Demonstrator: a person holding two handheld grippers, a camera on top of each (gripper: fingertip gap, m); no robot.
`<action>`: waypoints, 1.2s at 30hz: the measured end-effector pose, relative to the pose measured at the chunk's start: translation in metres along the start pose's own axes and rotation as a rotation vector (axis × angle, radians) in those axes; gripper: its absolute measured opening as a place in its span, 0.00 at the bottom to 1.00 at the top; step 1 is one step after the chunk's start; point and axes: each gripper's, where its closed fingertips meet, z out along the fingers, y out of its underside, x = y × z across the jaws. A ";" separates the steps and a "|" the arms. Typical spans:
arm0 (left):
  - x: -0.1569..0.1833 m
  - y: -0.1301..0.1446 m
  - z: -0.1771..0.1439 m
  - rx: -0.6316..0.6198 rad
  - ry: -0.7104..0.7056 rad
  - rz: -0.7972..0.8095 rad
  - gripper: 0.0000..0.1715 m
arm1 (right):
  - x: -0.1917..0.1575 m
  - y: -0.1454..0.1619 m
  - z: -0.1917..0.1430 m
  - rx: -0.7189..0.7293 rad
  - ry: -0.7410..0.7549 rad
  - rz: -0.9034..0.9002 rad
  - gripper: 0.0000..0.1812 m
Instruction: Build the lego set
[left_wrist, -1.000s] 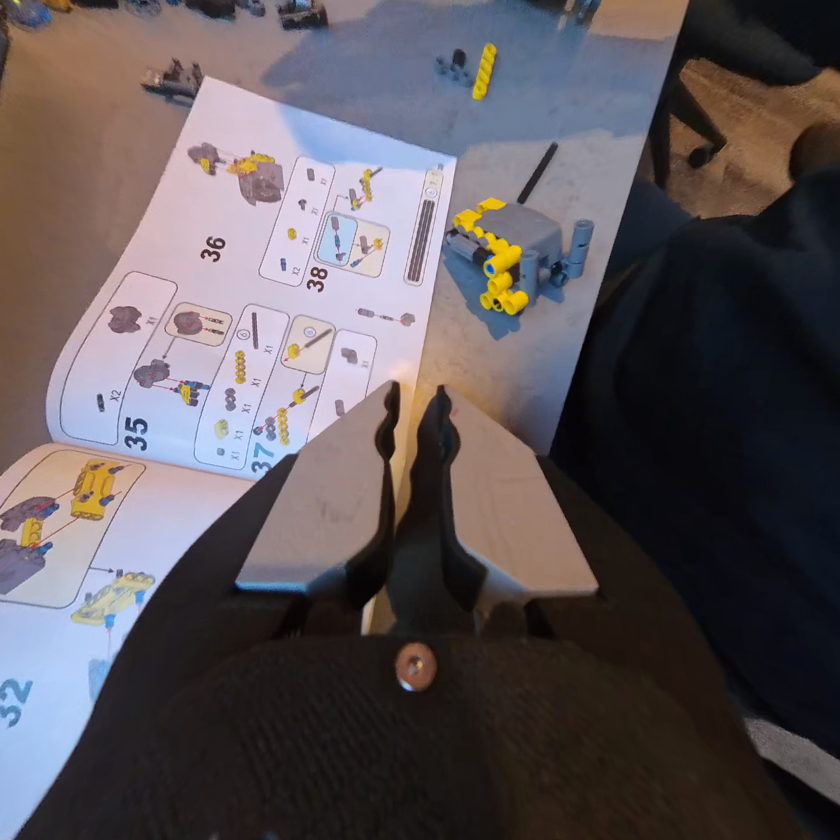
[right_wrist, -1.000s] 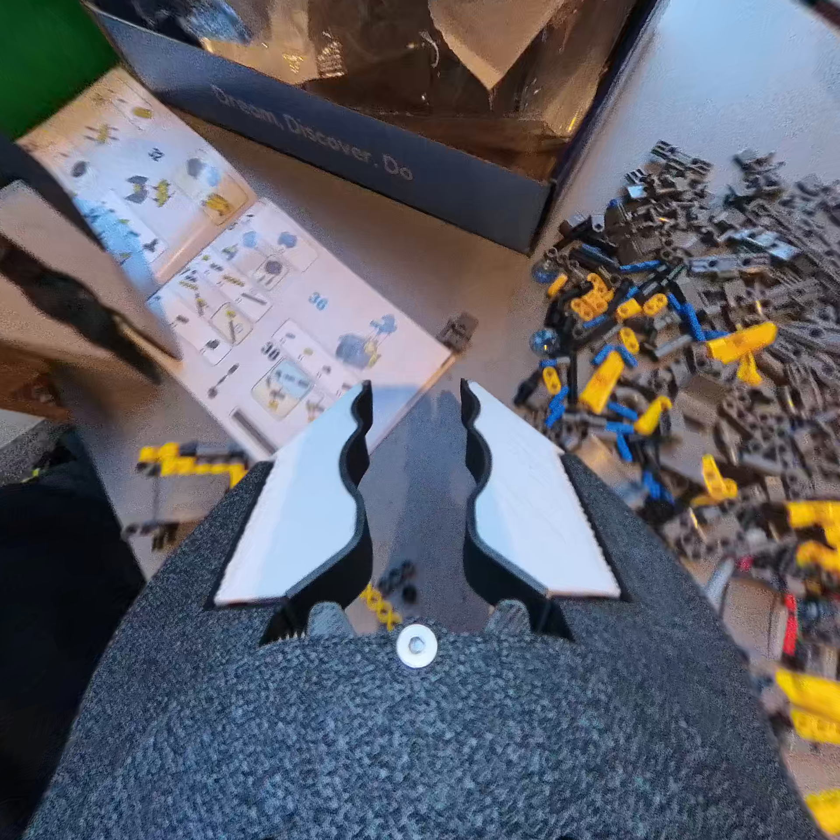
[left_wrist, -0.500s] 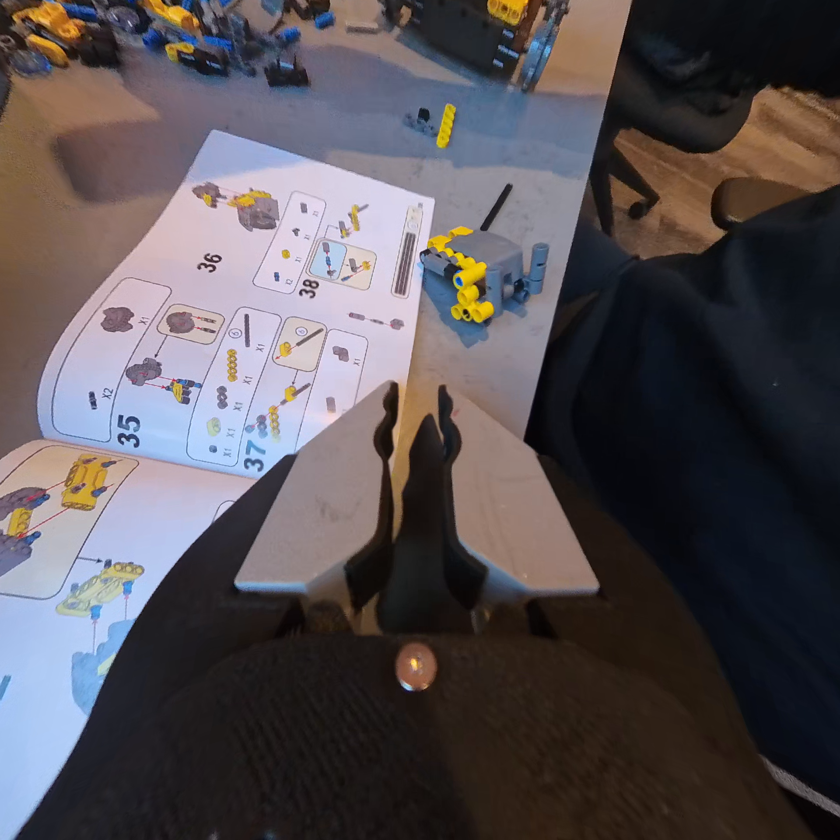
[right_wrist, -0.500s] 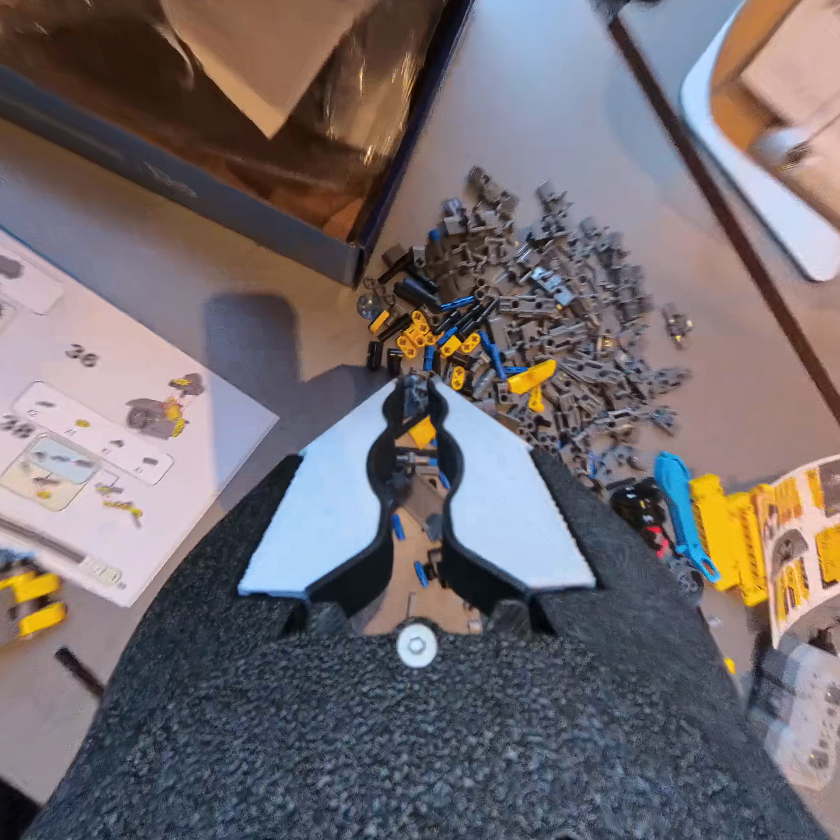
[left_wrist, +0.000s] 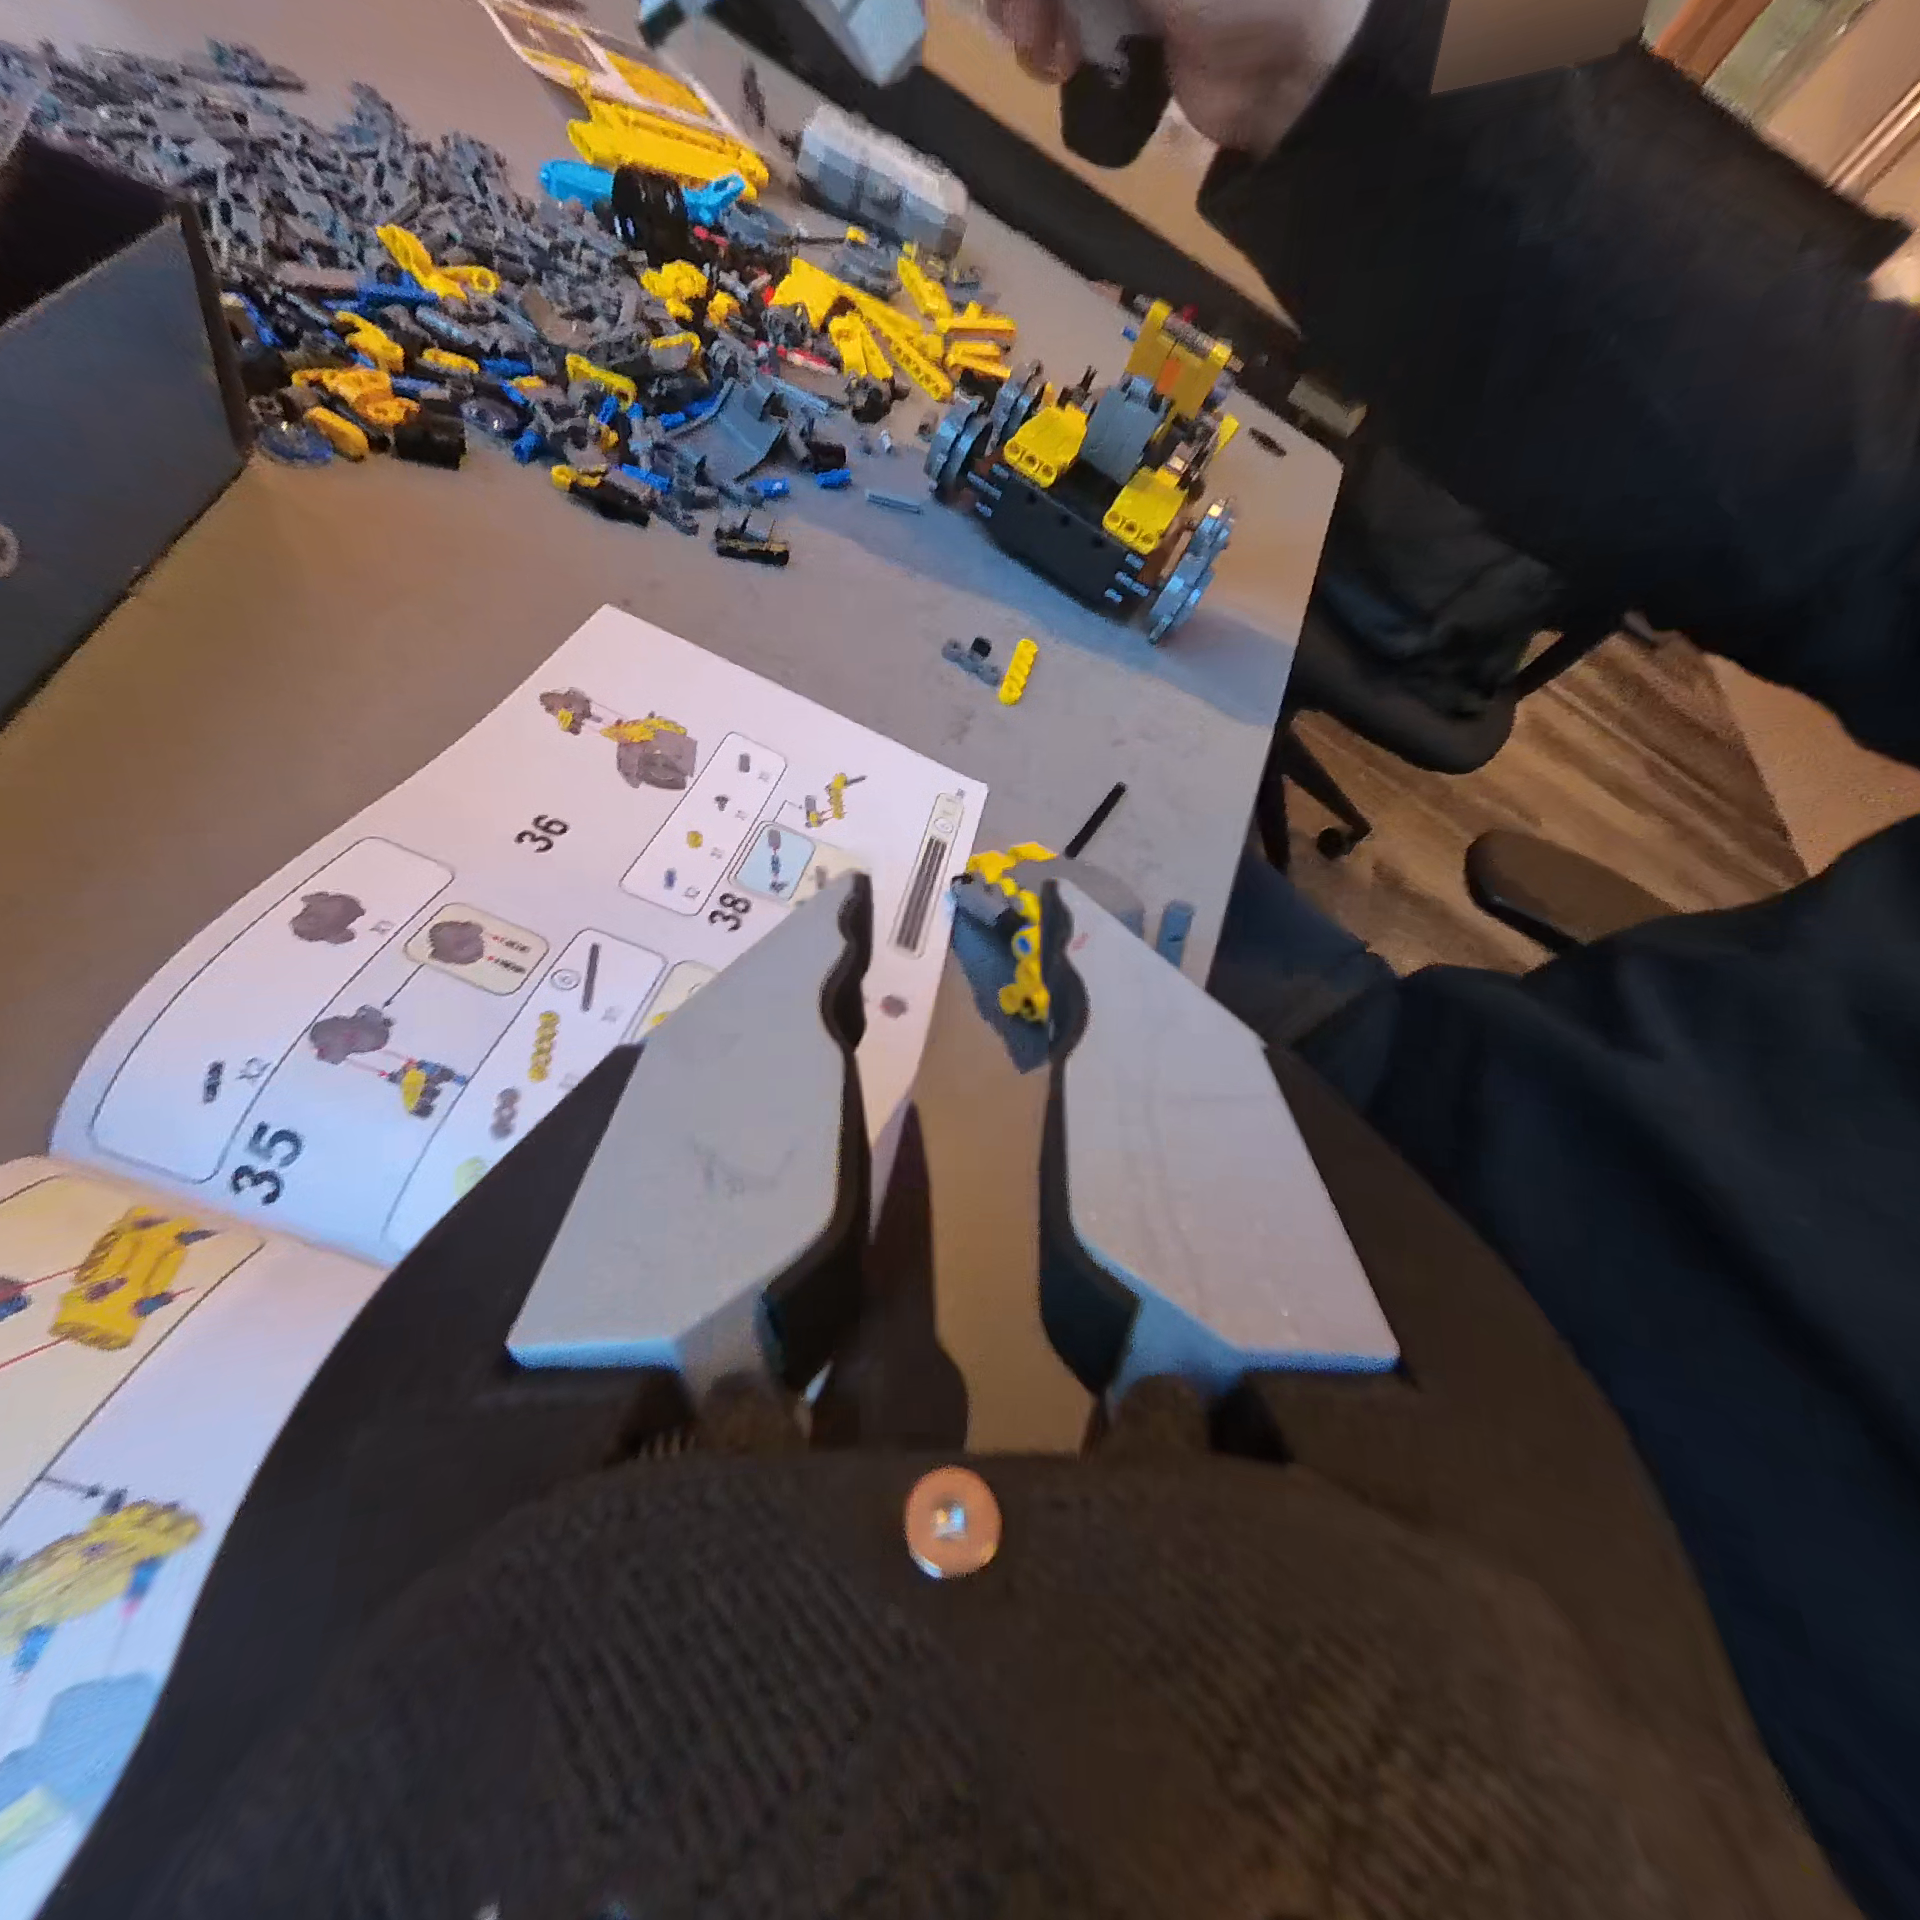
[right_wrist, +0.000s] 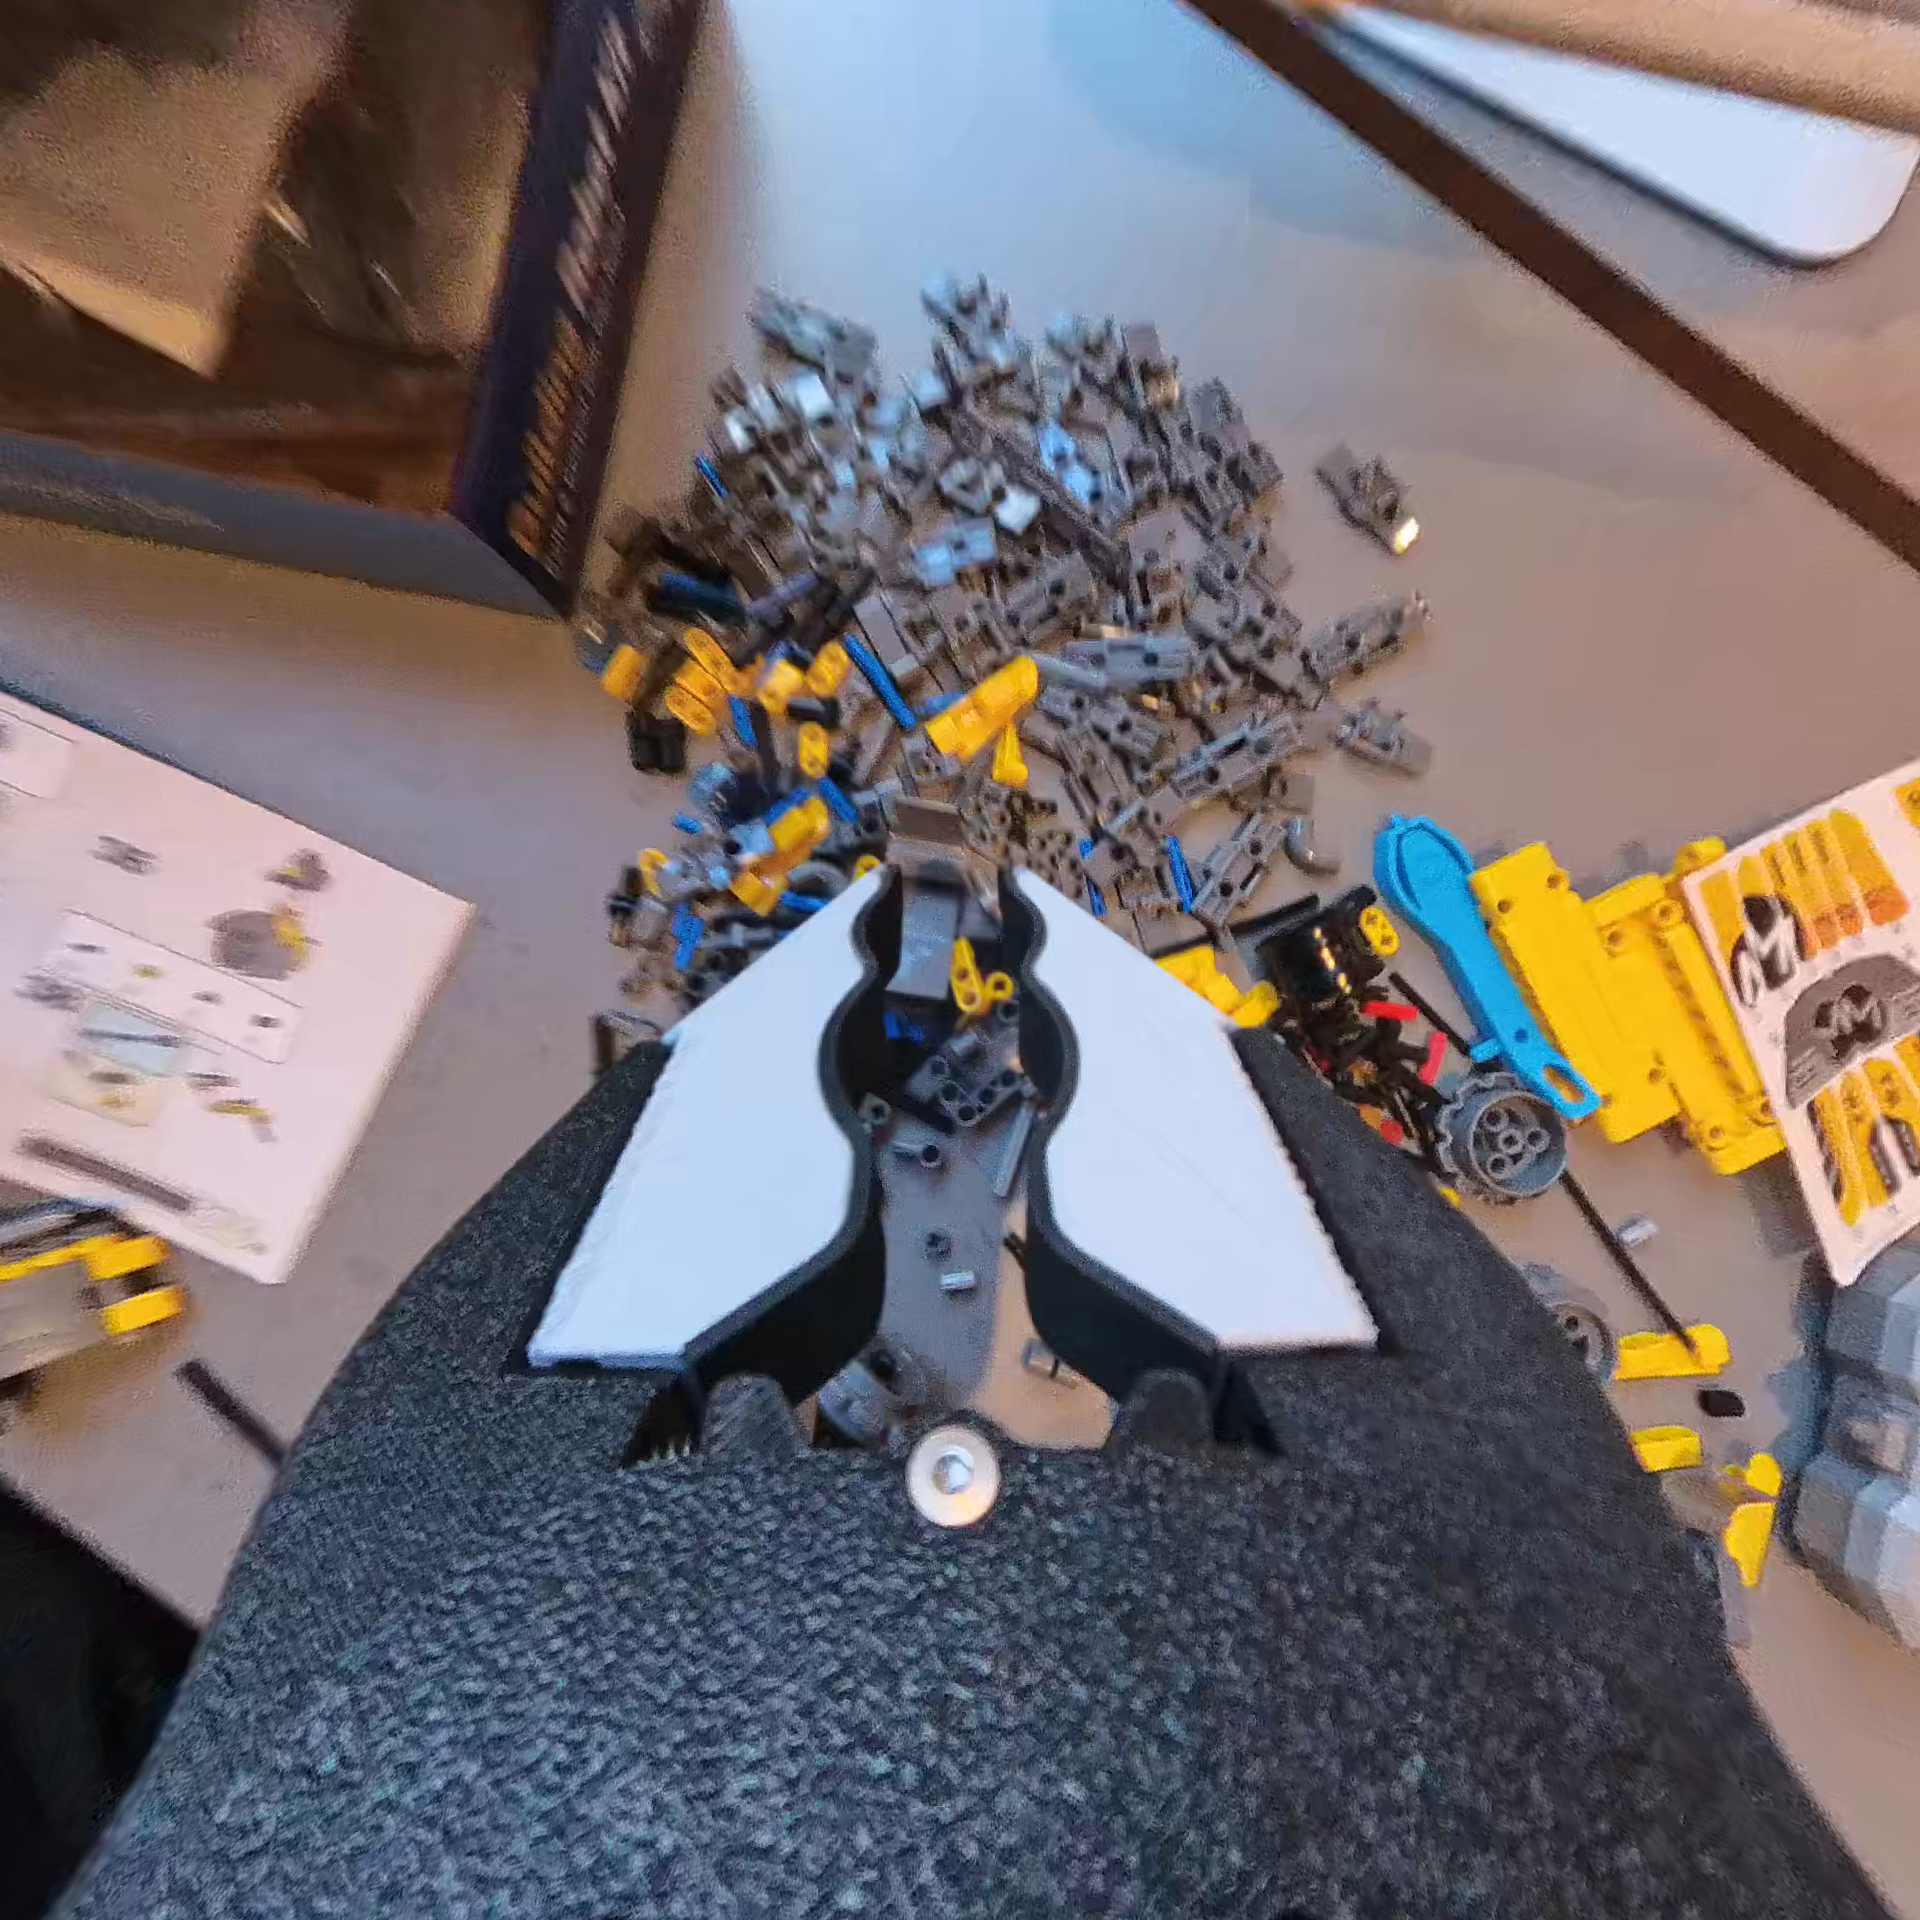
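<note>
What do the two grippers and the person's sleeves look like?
The left gripper has flat light grey fingers with wavy black inner pads, a black textured body and a silver screw. The right gripper has white fingers, black wavy pads and a speckled grey body. The person wears dark sleeves.

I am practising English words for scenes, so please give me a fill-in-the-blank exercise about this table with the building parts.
1. The left gripper is ___.
2. The tool beside the pile is ___ in colour.
3. In the right wrist view, the box stands to the ___ of the pile.
4. The model on wheels is black, grey and ___.
Missing words: open; blue; left; yellow.
</note>
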 end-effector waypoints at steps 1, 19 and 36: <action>0.005 -0.003 -0.001 0.017 -0.001 0.003 0.18 | -0.002 -0.016 -0.015 0.042 -0.006 -0.003 0.10; 0.031 0.041 0.002 -0.033 -0.214 -0.027 0.36 | -0.184 0.107 -0.058 0.337 -0.535 0.077 0.15; 0.044 0.038 0.049 -0.166 -0.100 0.319 0.30 | -0.238 0.146 -0.031 0.204 -0.570 -0.155 0.21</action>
